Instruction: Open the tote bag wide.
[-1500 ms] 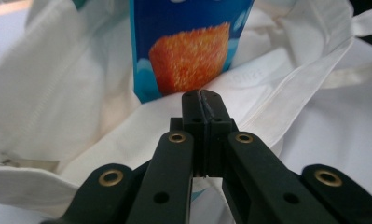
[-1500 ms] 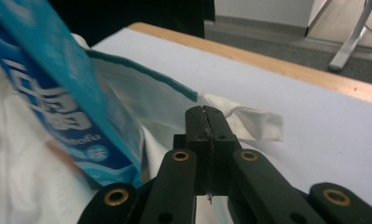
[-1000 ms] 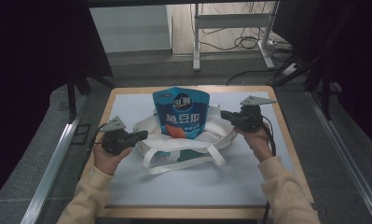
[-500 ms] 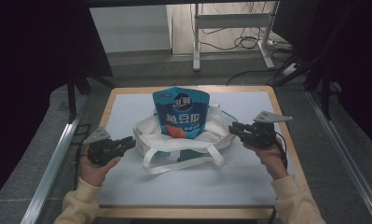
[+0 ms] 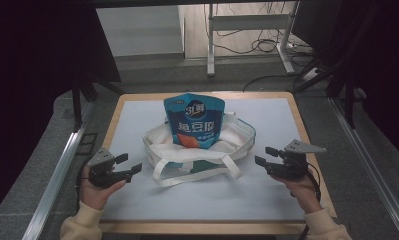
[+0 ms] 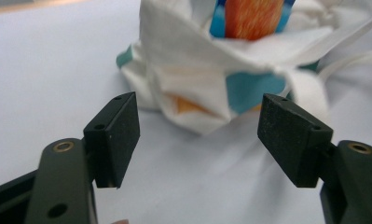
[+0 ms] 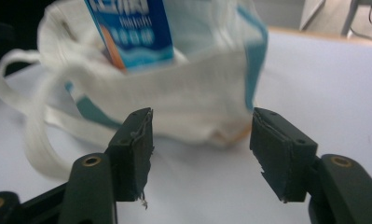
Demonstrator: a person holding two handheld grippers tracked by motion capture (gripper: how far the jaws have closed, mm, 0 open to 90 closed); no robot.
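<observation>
A white cloth tote bag (image 5: 237,137) with teal patches lies slumped mid-table, its handles (image 5: 197,170) spread toward the front. A blue snack pouch (image 5: 194,122) stands upright inside it. My left gripper (image 5: 129,164) sits on the mat to the bag's left, apart from it. Its jaws have just been opening and hold nothing. My right gripper (image 5: 263,155) rests to the bag's right, also apart, and its jaws have just been opening on nothing too. The left gripper (image 6: 200,100) faces the bag (image 6: 193,93) a short way off. The right gripper (image 7: 203,114) faces the bag (image 7: 193,112) and pouch (image 7: 132,32).
The white mat (image 5: 137,115) covers a wood-rimmed tabletop (image 5: 309,140). Metal rails (image 5: 57,170) run along both sides. Beyond the far edge are a desk frame (image 5: 212,45) and cables on the floor.
Both grippers have drawn back from the bag's sides, outward and toward the front of the table, and sunk lower. Their jaws have gone from shut to open.
</observation>
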